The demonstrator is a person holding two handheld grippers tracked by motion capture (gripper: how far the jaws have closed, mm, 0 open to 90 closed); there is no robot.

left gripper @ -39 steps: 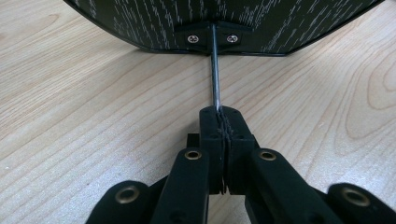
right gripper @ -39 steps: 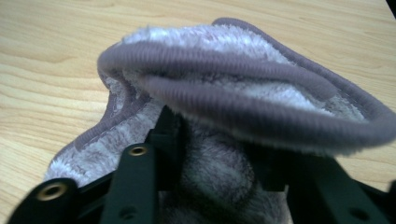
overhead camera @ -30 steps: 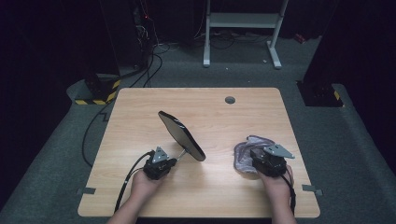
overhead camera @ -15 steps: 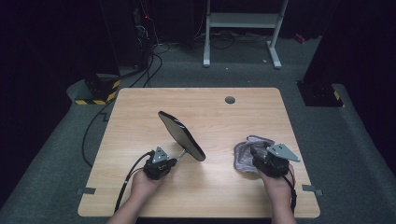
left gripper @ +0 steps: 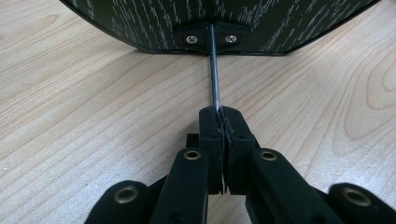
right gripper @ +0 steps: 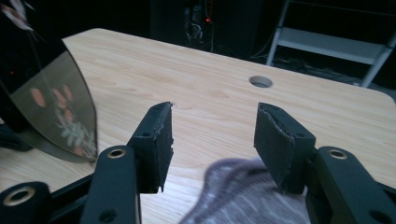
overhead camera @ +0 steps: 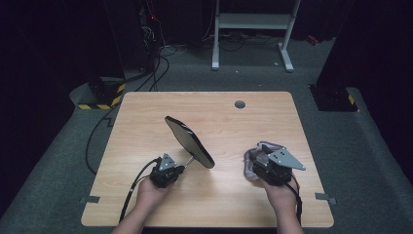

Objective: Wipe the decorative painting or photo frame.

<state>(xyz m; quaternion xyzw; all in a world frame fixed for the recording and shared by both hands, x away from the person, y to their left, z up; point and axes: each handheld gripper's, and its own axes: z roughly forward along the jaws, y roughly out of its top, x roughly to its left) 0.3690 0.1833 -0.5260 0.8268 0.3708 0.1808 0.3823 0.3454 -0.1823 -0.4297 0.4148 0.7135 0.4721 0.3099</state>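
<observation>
High view: on the light wooden table, a dark oval hand mirror is held tilted at centre by its thin metal stem, clamped in the left gripper. Being glass, it is judged fragile. At right, a soft mauve cloth is straddled by the right gripper, whose jaws, just closing, are not pressing it.

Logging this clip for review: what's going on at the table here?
A person works at a light wooden table with a tool in each hand. The left tool is shut on the thin metal stem of a dark oval hand mirror, holding it tilted. The right tool, jaws apart and just closing a little, hovers over a crumpled greyish-purple cloth.
</observation>
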